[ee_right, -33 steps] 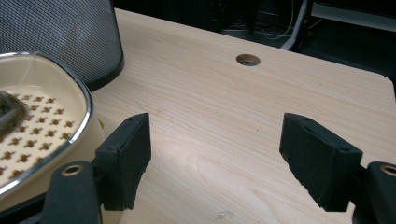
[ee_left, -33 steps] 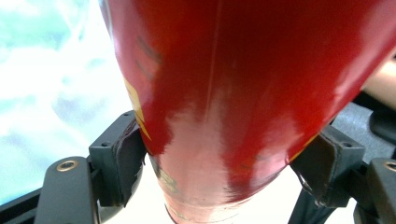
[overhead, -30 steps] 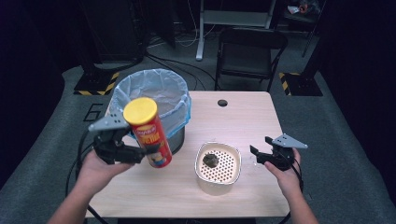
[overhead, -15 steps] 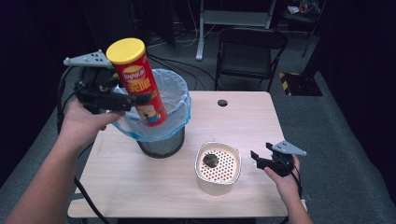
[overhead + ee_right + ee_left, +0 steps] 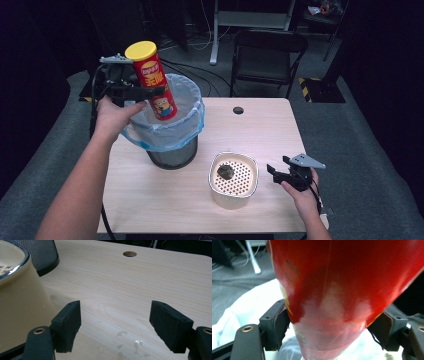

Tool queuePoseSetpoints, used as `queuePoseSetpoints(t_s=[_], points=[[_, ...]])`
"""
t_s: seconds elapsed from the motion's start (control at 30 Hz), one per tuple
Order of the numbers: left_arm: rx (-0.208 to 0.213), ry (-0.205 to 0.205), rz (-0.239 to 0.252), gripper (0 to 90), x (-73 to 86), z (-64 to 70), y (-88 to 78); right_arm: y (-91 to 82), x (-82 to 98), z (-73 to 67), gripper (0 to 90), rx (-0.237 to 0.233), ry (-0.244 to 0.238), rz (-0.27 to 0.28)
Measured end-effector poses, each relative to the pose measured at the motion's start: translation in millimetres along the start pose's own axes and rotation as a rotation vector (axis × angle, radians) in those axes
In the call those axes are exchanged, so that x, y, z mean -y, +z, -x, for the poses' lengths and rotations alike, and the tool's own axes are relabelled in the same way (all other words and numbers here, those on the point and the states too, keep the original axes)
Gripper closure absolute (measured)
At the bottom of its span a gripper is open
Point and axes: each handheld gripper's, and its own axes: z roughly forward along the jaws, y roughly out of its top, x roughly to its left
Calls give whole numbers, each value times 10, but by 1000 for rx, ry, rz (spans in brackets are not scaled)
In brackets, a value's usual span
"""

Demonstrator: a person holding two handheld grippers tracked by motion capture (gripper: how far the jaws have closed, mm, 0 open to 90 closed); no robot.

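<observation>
high view | wood table (image 5: 260, 127), dark room | L hand-held gripper (image 5: 145, 91) grips can (image 5: 151, 80) | R hand-held gripper (image 5: 276, 172) open

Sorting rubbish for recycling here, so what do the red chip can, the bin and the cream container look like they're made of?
Chip can: likely glossy printed cardboard, judging by the sheen, with a yellow plastic-looking lid. Bin: black metal mesh, lined with a thin translucent bluish plastic bag. Cream container: smooth plastic or enamel, unclear, with a perforated insert.

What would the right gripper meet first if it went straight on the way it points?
Probably nothing soon: the open right gripper looks along bare table, with the cream container just beside its line and the table's round hole far ahead.
</observation>
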Motion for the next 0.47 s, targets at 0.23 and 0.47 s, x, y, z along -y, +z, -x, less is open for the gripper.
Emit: queuePoseSetpoints(t_s=[0.23,0.47], points=[[-79,-83,-18,120,182,-177,79,15,31,16,249,-7,1,-9],[-54,-75,30,134,346,-222,-243,16,38,12,249,-7,-2,-13]])
